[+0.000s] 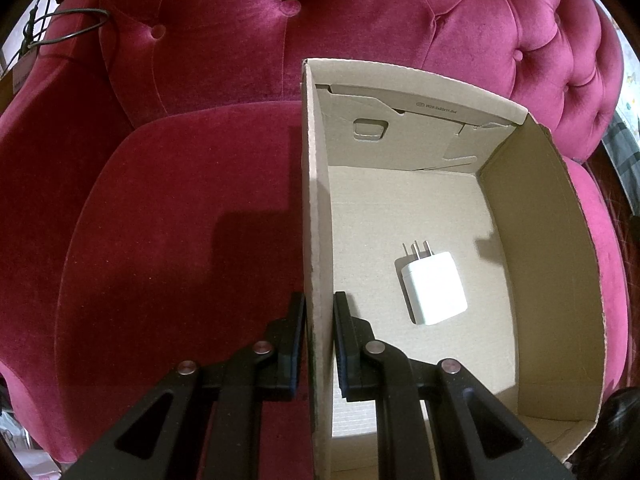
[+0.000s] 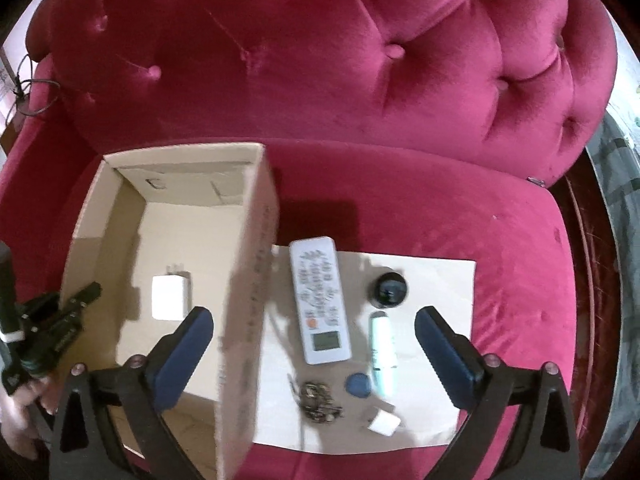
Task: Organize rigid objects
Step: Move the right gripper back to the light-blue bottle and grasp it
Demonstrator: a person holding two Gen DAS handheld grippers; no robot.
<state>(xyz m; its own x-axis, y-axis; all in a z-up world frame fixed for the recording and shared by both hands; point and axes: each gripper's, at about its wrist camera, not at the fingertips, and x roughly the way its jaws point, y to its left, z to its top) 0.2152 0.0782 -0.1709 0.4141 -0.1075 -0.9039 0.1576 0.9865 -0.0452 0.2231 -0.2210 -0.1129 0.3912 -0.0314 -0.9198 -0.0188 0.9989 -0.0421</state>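
Observation:
An open cardboard box [image 1: 316,200] stands on a red velvet sofa, with a white plug charger [image 1: 434,288] lying on its floor. My left gripper [image 1: 320,304] is shut on the box's left wall, one finger outside and one inside. In the right wrist view the same box [image 2: 248,280], charger [image 2: 170,298] and left gripper [image 2: 80,296] appear at the left. My right gripper [image 2: 314,320] hangs open and empty above the box's right wall and a white remote [image 2: 320,300]. A black round object [image 2: 389,290], a white-green tube [image 2: 382,354], a blue disc [image 2: 357,383], a metal chain [image 2: 318,398] and a small white cube [image 2: 384,424] lie beside the remote.
The loose items rest on a pale paper sheet [image 2: 440,280] spread over the seat cushion [image 2: 400,208], right of the box. The tufted sofa back [image 2: 320,60] rises behind. A dark cable [image 1: 68,28] hangs at the far left, and a person's hand [image 2: 20,408] holds the left gripper.

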